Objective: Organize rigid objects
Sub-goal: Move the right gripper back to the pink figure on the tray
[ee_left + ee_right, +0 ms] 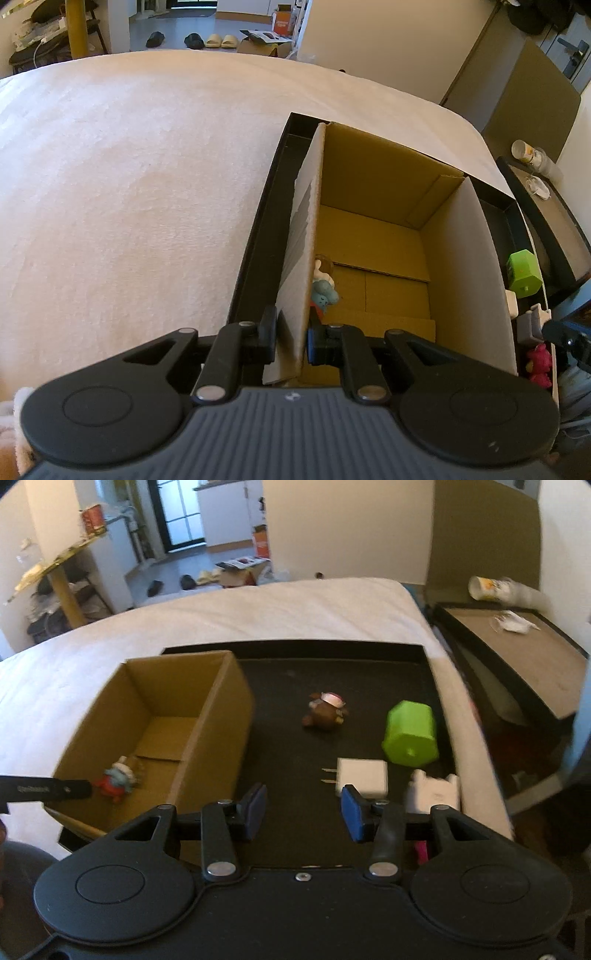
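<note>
An open cardboard box [388, 258] stands in a black tray [258, 229] on a bed. My left gripper [291, 338] is shut on the box's left wall. A small blue, red and white figurine [323, 290] lies inside the box against that wall. My right gripper [303, 808] hovers open over the tray [295, 686] with nothing between its blue pads. Just beyond its right finger lies a white charger plug [364, 781]. Further out are a green block [410, 734] and a brown figurine [327, 710]. The box [159, 716] and its figurine [118, 775] sit to the left.
A white blocky object [436, 790] and a pink toy [539, 363] lie near the tray's right front corner. The white bedcover [129, 166] spreads to the left and behind. Right of the bed stands a low black table [517, 653] with a tipped paper cup [487, 587].
</note>
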Demonstrator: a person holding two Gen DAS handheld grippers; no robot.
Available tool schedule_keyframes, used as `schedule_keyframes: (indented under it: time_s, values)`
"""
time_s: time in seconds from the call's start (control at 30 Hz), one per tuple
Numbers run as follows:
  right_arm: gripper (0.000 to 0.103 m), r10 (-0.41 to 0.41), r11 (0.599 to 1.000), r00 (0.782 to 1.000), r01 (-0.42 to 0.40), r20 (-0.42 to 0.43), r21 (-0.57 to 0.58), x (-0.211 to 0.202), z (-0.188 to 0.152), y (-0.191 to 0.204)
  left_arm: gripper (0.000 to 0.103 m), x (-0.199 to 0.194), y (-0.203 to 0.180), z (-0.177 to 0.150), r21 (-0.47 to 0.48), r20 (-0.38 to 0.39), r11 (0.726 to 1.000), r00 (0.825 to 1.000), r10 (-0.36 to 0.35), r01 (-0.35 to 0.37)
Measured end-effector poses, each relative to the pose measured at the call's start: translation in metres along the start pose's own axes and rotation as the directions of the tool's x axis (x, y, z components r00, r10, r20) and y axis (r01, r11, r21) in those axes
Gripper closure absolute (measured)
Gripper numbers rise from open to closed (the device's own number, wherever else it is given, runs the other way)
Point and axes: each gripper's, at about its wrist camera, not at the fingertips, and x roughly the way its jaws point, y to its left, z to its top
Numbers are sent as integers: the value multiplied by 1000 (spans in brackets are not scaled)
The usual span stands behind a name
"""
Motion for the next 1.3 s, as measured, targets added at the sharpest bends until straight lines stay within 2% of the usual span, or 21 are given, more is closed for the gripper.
schedule_keyframes:
  time_s: [0.5, 1.3]
  values:
    - [58, -136, 991, 987, 137, -91, 6, 19, -21, -33, 89, 0, -5, -1, 11, 4, 1000, 1000, 23, -23]
    - [59, -110, 987, 967, 134, -232, 91, 60, -35, -58, 90, 3, -7, -1, 20, 2, 999, 999, 38, -38]
